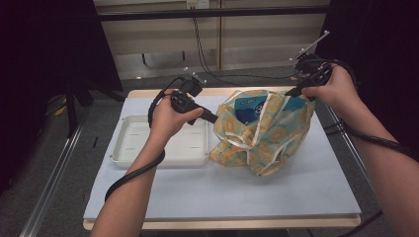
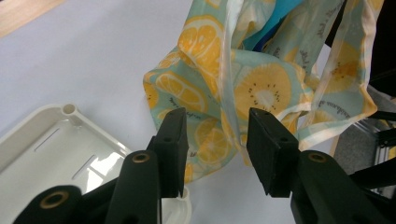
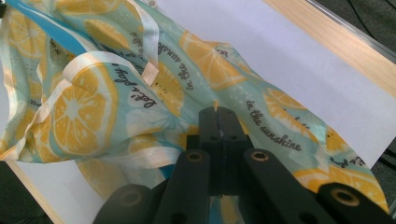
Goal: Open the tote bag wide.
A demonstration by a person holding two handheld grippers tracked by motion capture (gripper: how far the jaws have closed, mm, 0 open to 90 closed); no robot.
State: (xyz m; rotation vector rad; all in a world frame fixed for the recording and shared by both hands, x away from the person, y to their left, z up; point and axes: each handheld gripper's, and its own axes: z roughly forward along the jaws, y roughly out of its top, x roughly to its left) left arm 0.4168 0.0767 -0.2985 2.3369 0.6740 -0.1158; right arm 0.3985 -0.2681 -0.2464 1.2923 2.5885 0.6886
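A cloth bag (image 1: 262, 133) printed with lemon slices on pale green stands slumped on the white table mat. A blue packet (image 1: 249, 109) shows inside its open mouth. My left gripper (image 1: 215, 118) sits at the bag's left side. In the left gripper view its jaws (image 2: 218, 116) stand apart, with the bag (image 2: 261, 88) just beyond them and nothing pressed between the pads. My right gripper (image 1: 291, 92) is at the bag's far right rim. In the right gripper view it (image 3: 218, 112) is shut on the bag's fabric (image 3: 93, 107), holding that edge up.
An empty white plastic tray (image 1: 128, 148) lies left of the bag, right under my left hand, and its corner shows in the left gripper view (image 2: 46, 140). The table's wooden edge (image 1: 148, 93) runs along the far side. Cables trail from both grippers.
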